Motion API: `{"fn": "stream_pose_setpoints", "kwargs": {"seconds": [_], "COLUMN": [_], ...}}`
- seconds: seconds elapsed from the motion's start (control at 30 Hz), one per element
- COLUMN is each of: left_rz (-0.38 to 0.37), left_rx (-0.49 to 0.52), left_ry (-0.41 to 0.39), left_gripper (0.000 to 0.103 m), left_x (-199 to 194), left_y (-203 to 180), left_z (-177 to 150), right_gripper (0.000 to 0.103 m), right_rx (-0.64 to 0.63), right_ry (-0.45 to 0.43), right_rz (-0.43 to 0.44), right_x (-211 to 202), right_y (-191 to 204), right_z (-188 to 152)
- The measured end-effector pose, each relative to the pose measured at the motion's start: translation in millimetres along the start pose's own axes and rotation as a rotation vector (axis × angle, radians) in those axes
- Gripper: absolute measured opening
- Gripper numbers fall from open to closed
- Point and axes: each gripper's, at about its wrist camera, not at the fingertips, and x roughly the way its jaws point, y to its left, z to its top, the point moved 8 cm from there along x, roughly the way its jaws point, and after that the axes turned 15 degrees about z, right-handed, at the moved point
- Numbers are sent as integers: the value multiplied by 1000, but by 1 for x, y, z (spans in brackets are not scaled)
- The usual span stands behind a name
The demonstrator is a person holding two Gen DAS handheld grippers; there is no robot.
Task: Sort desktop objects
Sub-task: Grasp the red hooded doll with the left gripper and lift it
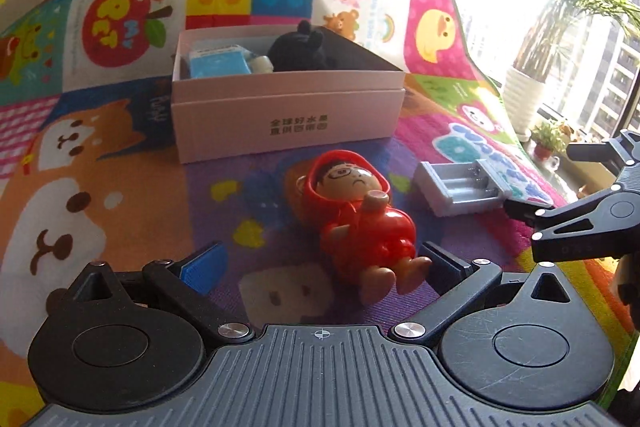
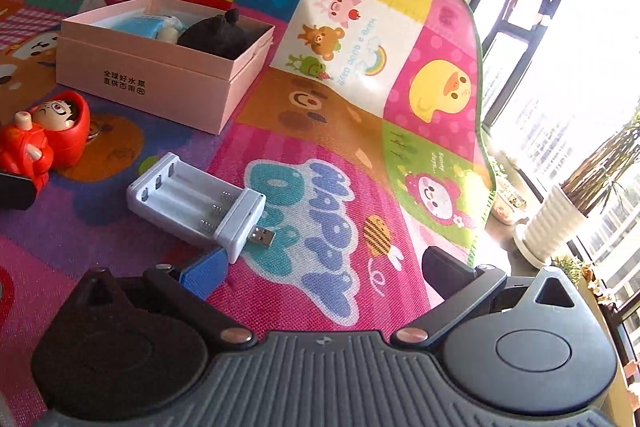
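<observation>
A red-hooded doll figure [image 1: 362,221] [image 2: 44,135] lies on its back on the colourful play mat. My left gripper [image 1: 320,273] stands open just short of it, the doll's feet reaching between the fingers. A white USB battery charger [image 2: 200,205] [image 1: 460,189] lies to the doll's right. My right gripper [image 2: 324,273] is open close behind the charger's plug end, its blue left pad [image 2: 204,273] near the charger's corner. A pink cardboard box [image 1: 280,115] [image 2: 160,83] behind them holds a blue pack [image 1: 218,61], a small white item and a black plush [image 1: 298,49].
The play mat [image 2: 360,99] covers the whole surface and falls away at the right edge. Beyond that edge stand a white plant pot [image 2: 556,219] and a bright window. The right gripper's body [image 1: 592,215] shows at the right of the left wrist view.
</observation>
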Motion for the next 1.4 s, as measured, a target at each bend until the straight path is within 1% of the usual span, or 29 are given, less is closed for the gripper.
{"fn": "stream_pose_setpoints", "kwargs": {"seconds": [0.03, 0.07, 0.17, 0.23, 0.3, 0.43, 0.53, 0.63, 0.8, 0.83, 0.93, 1.07, 1.17, 1.2, 1.23, 1.27, 1.33, 1.37, 1.4], "left_rz": [8, 9, 10, 20, 25, 26, 27, 26, 16, 27, 119, 229, 297, 297, 276, 220, 79, 36, 21], "left_rx": [-15, -28, -35, -22, -16, -15, -14, -14, -1, 22, 67, 48, 26, 11, -7, -31, -57, -53, -34], "left_ry": [10, 7, 4, 1, 1, 0, 0, -1, 3, 1, -18, -28, -39, -42, -45, -45, -31, -33, -47], "left_gripper": [103, 103, 103, 103, 103, 103, 103, 103, 103, 103, 103, 103, 103, 103, 103, 103, 103, 103, 103], "left_x": [2, 2, 1, 1, 1, 1, 2, 2, 1, 2, 5, 15, 20, 20, 18, 16, 13, 12, 12], "left_y": [5, 9, 12, 11, 11, 10, 10, 10, 10, 11, 25, 56, 75, 78, 79, 78, 67, 60, 53], "left_z": [-1, -1, -1, -1, -2, -3, -3, -3, -3, -3, 1, 14, 26, 29, 32, 35, 37, 37, 38], "right_gripper": [103, 103, 103, 103, 103, 103, 103, 103, 103, 103, 103, 103, 103, 103, 103, 103, 103, 103, 103], "right_rx": [32, 77, 196, 250, 288, 349, 328, 300, 297, 292, 249, 193, 173, 183, 194, 201, 186, 162, 151], "right_ry": [-8, -17, -30, -33, -25, 9, 11, 10, 0, -1, -9, 12, 20, 16, 16, 18, 30, 42, 47], "right_rz": [7, 42, 188, 265, 306, 326, 316, 337, 352, 354, 384, 447, 460, 459, 456, 449, 435, 426, 420], "right_x": [0, 0, 1, 5, 12, 31, 38, 39, 30, 25, 7, -5, -5, -4, -4, -3, -2, -1, -2], "right_y": [-3, -5, 1, 10, 17, 25, 32, 39, 40, 41, 48, 65, 74, 75, 75, 75, 78, 80, 82], "right_z": [0, 1, 4, 9, 13, 18, 24, 26, 19, 16, 7, -4, -3, -3, -2, -2, -3, -3, -3]}}
